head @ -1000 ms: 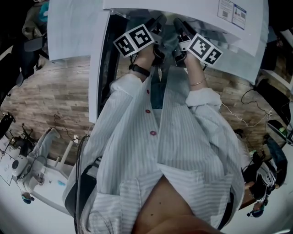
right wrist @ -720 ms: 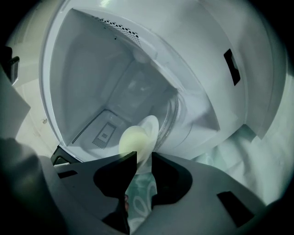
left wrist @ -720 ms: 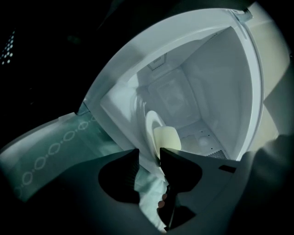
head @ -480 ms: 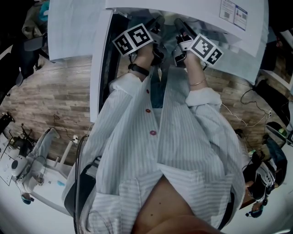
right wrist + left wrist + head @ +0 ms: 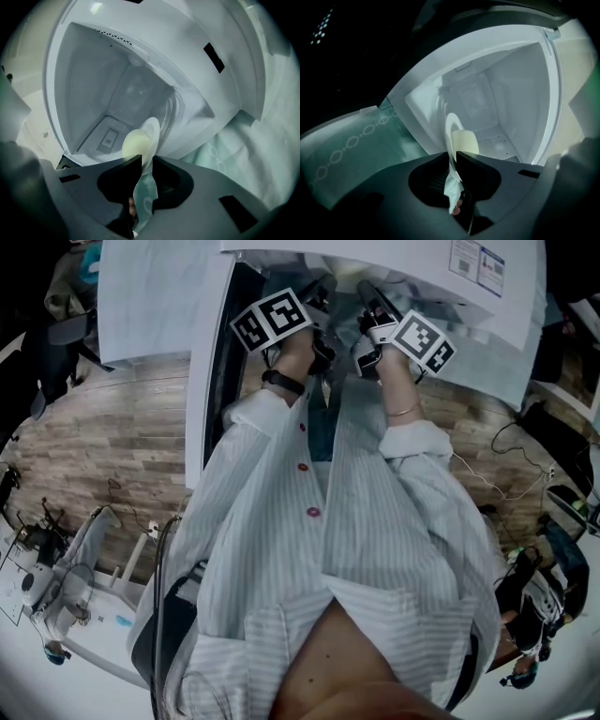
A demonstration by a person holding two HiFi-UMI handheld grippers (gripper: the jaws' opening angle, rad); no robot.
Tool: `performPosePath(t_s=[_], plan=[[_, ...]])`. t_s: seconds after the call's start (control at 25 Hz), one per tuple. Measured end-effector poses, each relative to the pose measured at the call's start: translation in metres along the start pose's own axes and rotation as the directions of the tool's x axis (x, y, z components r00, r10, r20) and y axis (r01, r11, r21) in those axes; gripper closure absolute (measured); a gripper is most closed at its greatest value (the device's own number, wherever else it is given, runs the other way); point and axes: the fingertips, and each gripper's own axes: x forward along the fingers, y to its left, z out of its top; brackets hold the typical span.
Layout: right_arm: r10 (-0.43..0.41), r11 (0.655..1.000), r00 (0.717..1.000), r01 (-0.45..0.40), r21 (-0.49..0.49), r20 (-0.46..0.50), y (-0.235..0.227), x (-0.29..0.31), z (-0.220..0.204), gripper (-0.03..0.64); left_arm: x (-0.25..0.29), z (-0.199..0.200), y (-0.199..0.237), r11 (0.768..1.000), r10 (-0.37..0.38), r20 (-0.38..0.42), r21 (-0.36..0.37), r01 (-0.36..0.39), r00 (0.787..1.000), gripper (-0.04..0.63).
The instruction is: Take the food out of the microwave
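You point the left gripper (image 5: 452,157) and the right gripper (image 5: 146,159) side by side, slightly downward, into the microwave (image 5: 520,84). Both pairs of jaws, just closing, pinch the rim of the plate (image 5: 451,125); the food (image 5: 466,141) lies on it, inside.

- The left gripper (image 5: 453,160), its jaws just now closing on the plate (image 5: 451,129) rim, covers the plate's near part from me.
- The right gripper (image 5: 146,161), jaws likewise just closing on that rim, hides the same stretch on its side.
- I can't say what the pale food (image 5: 465,142) is.
- In the head view both gripper tips vanish into the microwave (image 5: 422,277), which the top edge cuts off.
- The label (image 5: 475,263) print is too small to read.
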Motion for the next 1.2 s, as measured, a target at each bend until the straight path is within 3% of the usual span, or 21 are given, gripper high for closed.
performPosePath(t_s=[0.8, 1.2], plan=[[0.038, 0.993, 0.999, -0.038, 0.115, -0.003, -0.013, -0.025, -0.015, 0.551, -0.012, -0.029, 0.002, 1.0, -0.014, -0.01, -0.019, 0.014, 1.0, 0.546], [0.085, 0.984, 0.996, -0.081, 0.161, -0.021, -0.013, -0.037, -0.023, 0.557, -0.024, -0.04, 0.001, 0.999, -0.016, 0.024, -0.03, 0.017, 1.0, 0.546]])
